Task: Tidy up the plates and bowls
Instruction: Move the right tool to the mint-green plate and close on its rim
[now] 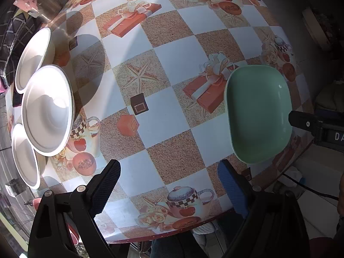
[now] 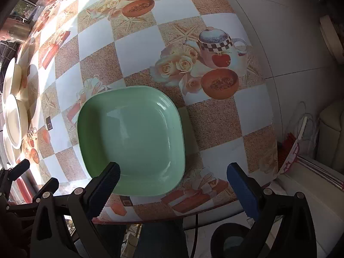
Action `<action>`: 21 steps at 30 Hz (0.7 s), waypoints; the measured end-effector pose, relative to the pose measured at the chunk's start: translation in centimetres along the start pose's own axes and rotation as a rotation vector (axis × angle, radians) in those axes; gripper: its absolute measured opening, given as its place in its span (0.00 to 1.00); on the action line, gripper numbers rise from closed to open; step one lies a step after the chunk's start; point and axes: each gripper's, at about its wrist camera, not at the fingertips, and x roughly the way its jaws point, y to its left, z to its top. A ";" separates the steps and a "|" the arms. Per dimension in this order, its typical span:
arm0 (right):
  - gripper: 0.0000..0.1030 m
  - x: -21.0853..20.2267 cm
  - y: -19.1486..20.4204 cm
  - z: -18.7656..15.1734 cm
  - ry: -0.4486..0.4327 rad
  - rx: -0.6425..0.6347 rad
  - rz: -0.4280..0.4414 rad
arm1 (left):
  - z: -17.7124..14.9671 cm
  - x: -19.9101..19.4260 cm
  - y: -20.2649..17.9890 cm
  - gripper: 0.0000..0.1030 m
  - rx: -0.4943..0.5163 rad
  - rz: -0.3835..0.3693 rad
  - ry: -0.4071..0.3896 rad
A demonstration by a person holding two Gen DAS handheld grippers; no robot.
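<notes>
A pale green square plate [image 1: 258, 116] [image 2: 131, 137] lies flat on the checkered tablecloth [image 1: 172, 64] near the table's front edge. Three white bowls [image 1: 47, 109] [image 2: 14, 120] sit close together at the table's left side; the middle one overlaps the other two. My left gripper [image 1: 168, 167] hangs open over bare cloth between the bowls and the plate, nothing between its fingers. My right gripper [image 2: 173, 169] is open above the plate's near right corner. Its left finger [image 2: 107, 182] covers part of the plate's front rim, and it shows no grip on the plate.
A metal pot [image 1: 45, 6] stands at the far left of the table. The round table's edge [image 2: 215, 211] runs just below both grippers, with a person's legs under it. A bag [image 2: 301, 133] and furniture stand on the tiled floor to the right.
</notes>
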 end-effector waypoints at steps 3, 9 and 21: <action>0.97 1.5 -1.1 0.8 0.028 -0.018 -0.028 | 1.4 1.1 -1.8 0.91 -0.001 0.005 -0.011; 0.97 3.6 -2.0 1.6 0.022 -0.057 -0.021 | 2.8 3.3 -4.7 0.91 0.010 0.047 -0.047; 0.99 5.4 -2.1 1.6 -0.014 -0.102 0.010 | 3.8 5.8 -5.3 1.00 -0.025 0.070 -0.069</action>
